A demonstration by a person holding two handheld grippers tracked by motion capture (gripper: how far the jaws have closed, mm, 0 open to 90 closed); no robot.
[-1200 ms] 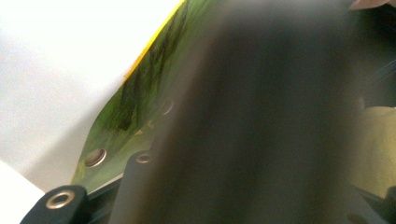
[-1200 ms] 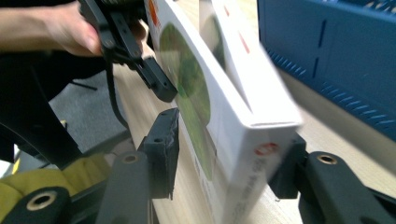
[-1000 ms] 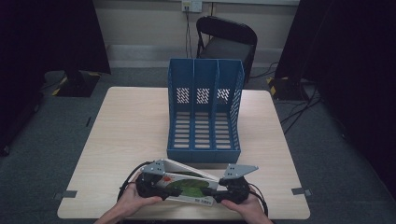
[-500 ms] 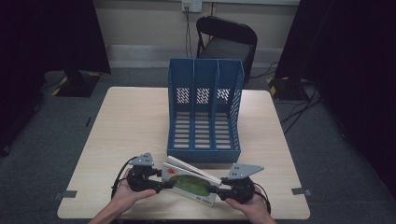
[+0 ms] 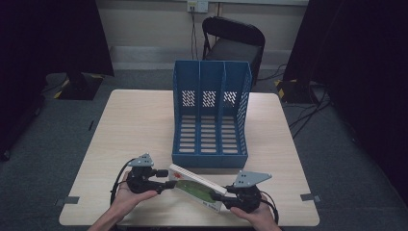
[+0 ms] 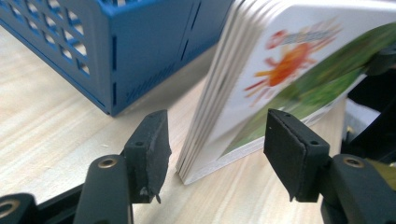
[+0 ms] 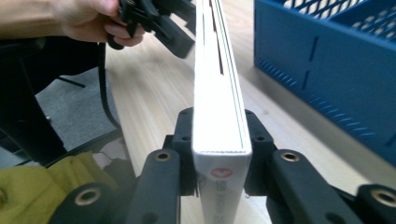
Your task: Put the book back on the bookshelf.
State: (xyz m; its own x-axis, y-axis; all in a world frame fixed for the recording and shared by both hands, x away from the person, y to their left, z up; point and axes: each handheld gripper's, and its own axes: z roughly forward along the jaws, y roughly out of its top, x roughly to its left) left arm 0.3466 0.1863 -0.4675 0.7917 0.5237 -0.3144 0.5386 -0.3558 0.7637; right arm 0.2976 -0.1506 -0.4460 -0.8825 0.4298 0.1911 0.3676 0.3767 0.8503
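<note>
A thick white board book (image 5: 195, 185) with an orange crab and green picture on its cover stands on edge near the table's front edge. My right gripper (image 5: 220, 197) is shut on its spine end, and in the right gripper view the pads (image 7: 184, 149) press both covers of the book (image 7: 217, 93). My left gripper (image 5: 168, 180) is at the book's other end. Its jaws have just been opening, and in the left gripper view my left gripper (image 6: 217, 149) is open around the book's corner (image 6: 280, 70), pads apart from it.
A blue three-slot file rack (image 5: 211, 115) lies just beyond the book, its open front toward me. Its wall (image 6: 140, 42) is close to my left gripper and its side (image 7: 336, 70) lies right of the book. The wooden table (image 5: 134, 130) has room at left.
My left gripper has slid left along the book to its end and let go of it. The right gripper has stayed put, shut on the spine.
</note>
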